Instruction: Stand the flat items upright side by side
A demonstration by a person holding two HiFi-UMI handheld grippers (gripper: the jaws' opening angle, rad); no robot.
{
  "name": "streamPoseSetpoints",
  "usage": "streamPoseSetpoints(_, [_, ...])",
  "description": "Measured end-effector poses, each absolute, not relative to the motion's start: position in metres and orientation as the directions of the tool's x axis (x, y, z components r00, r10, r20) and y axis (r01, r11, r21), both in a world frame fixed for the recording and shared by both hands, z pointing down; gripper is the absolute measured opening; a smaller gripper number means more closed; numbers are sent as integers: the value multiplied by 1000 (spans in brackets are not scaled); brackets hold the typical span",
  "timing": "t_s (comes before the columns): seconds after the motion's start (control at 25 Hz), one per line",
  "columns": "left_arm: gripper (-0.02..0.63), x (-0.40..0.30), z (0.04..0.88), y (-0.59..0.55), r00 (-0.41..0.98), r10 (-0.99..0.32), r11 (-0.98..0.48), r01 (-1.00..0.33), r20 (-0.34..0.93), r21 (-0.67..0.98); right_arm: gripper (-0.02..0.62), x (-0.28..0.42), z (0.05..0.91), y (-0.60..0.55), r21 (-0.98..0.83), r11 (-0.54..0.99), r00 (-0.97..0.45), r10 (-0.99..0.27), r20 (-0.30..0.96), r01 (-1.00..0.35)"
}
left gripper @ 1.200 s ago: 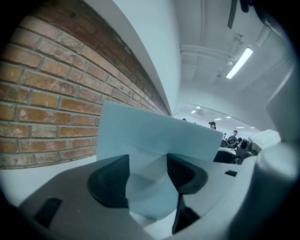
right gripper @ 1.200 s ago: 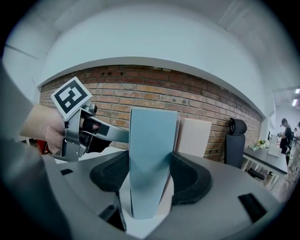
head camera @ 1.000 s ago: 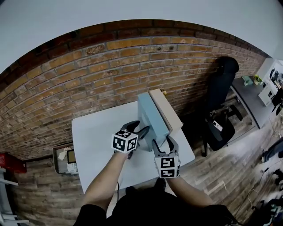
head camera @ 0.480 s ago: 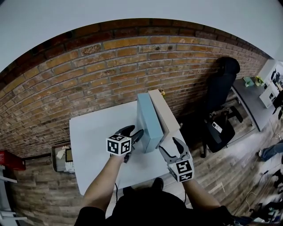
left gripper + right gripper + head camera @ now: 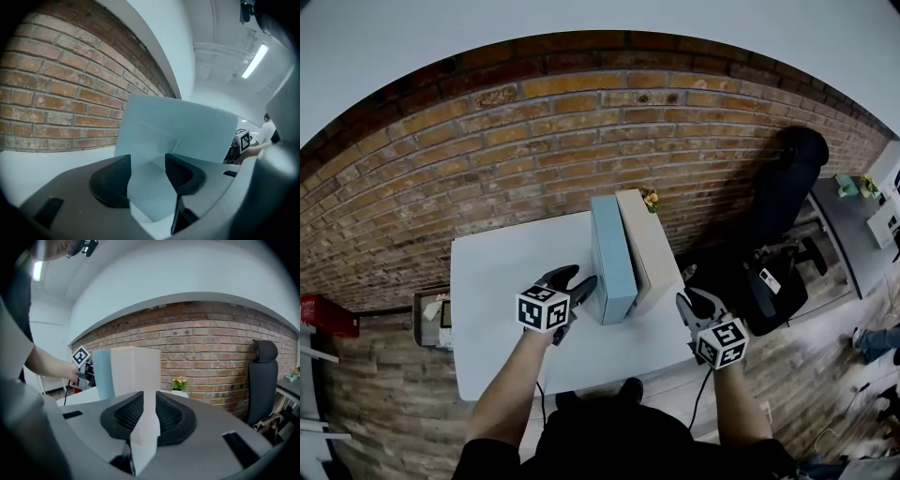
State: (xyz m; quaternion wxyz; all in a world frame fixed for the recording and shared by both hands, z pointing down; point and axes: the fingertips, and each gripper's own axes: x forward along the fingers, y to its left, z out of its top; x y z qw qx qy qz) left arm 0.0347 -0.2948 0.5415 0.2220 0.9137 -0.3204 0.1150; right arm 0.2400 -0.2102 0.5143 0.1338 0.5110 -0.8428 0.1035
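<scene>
Blue box (image 5: 609, 262) upright beside beige box (image 5: 652, 251) | left tool (image 5: 578, 281) grips it | right tool (image 5: 696, 302) just closing, narrow, empty

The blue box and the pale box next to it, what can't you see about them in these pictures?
- Right side of the blue box: head view, hidden by the pale box beside it.
- The left gripper: whether its pads press the blue box; the left gripper view shows the box in the gap, not the contact.
- The little flowers: head view, too small to tell the kind.
</scene>
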Motion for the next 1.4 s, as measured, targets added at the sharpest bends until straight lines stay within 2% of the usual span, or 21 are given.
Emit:
streamPoseSetpoints(0.08, [241,33,541,-293,761,-540,-690,-645,358,330,87,247,526,-225,-43,464,-447,-819,361,-885])
streamPoseSetpoints(0.32, [240,33,559,-278,742,-525,-662,-664,417,347,89,214,534,-262,-118,603,-600,-714,361,-789])
streamPoseSetpoints(0.52, [217,38,557,-281,730,-553,-631,-681,400,371,104,195,550,-280,-179,631,-644,-660,388,-755])
streamPoseSetpoints(0.6, [184,38,553,-285,721,-570,-618,-692,394,373,97,189,556,-286,-209,646,-669,-636,386,-735])
streamPoseSetpoints(0.68, [99,40,551,-286,714,-579,-619,-699,393,359,87,179,556,-285,-241,671,-705,-603,373,-701])
streamPoseSetpoints(0.76, [37,40,550,-285,707,-589,-628,-705,391,330,26,168,554,-281,-258,692,-732,-578,361,-674])
streamPoseSetpoints(0.8, [35,39,550,-286,703,-595,-630,-709,390,317,-3,164,553,-280,-266,697,-740,-571,355,-666])
streamPoseSetpoints(0.96, [29,29,546,-286,700,-606,-631,-712,379,307,-4,152,552,-275,-318,701,-768,-550,328,-638])
streamPoseSetpoints(1.16, [15,2,537,-284,688,-627,-623,-724,365,296,-5,123,552,-265,-289,739,-787,-514,340,-608])
streamPoseSetpoints(1.4, [12,-30,535,-265,691,-627,-623,-722,361,300,-5,90,551,-269,-309,721,-781,-534,323,-621])
